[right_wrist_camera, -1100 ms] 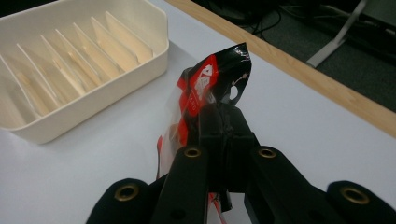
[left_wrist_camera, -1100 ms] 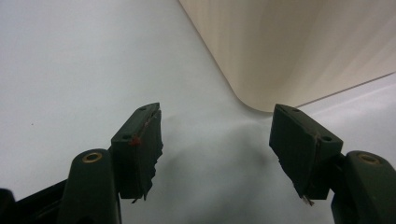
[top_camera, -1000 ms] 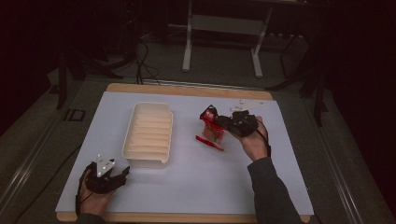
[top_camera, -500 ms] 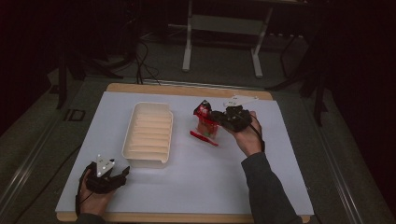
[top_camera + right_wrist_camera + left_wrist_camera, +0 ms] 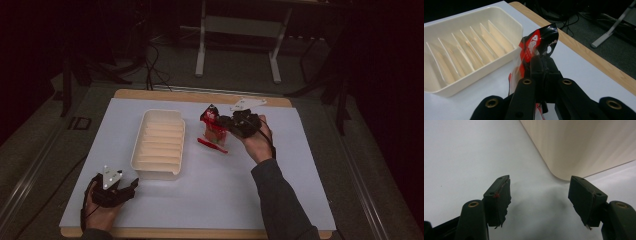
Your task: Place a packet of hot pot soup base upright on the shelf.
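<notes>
I see the right gripper clamped on the red-and-black packet, mid-frame, just right of the white ribbed tray. Left gripper jaws wide, empty, lower left beside the tray corner.

The room is dim, lit mostly over the worktop, a wooden board under a pale sheet. Round it lies grey carpet floor. Behind it a white metal stand rests on two legs, with black cables trailing across the floor nearby. The far edges fade into darkness.
</notes>
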Action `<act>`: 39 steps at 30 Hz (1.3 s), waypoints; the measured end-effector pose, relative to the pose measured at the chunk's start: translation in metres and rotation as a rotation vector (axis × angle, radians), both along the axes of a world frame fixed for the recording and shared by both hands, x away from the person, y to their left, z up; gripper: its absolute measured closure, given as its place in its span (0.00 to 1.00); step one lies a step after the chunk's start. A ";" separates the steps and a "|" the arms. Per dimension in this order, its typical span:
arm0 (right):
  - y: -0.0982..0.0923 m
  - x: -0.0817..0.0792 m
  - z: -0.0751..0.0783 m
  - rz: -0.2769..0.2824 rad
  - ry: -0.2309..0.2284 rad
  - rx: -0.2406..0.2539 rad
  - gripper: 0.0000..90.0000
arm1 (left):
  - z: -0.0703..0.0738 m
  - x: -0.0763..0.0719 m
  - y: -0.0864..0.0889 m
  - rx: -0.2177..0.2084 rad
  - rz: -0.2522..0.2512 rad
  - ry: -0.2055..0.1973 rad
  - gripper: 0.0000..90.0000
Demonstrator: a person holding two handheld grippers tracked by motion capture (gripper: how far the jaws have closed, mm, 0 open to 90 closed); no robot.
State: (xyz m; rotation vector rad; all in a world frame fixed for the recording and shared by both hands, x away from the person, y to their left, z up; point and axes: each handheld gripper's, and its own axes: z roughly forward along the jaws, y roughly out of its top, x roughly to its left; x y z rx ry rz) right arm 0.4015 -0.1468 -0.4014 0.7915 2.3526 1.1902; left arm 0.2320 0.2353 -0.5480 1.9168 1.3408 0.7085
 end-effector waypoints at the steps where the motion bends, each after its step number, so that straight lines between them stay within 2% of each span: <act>1: 0.001 0.001 0.000 0.004 -0.002 0.002 0.99 | 0.000 0.000 0.000 0.001 0.000 0.000 0.38; 10: 0.015 0.002 0.005 0.049 -0.033 0.009 0.99 | 0.000 0.000 0.000 -0.002 0.002 0.000 0.38; 27: 0.039 0.008 0.010 0.073 -0.043 0.013 0.99 | 0.000 0.000 0.000 -0.004 0.002 0.000 0.38; 39: 0.044 0.018 0.009 0.071 -0.041 0.021 0.99 | 0.000 0.000 0.001 -0.004 0.000 -0.002 0.38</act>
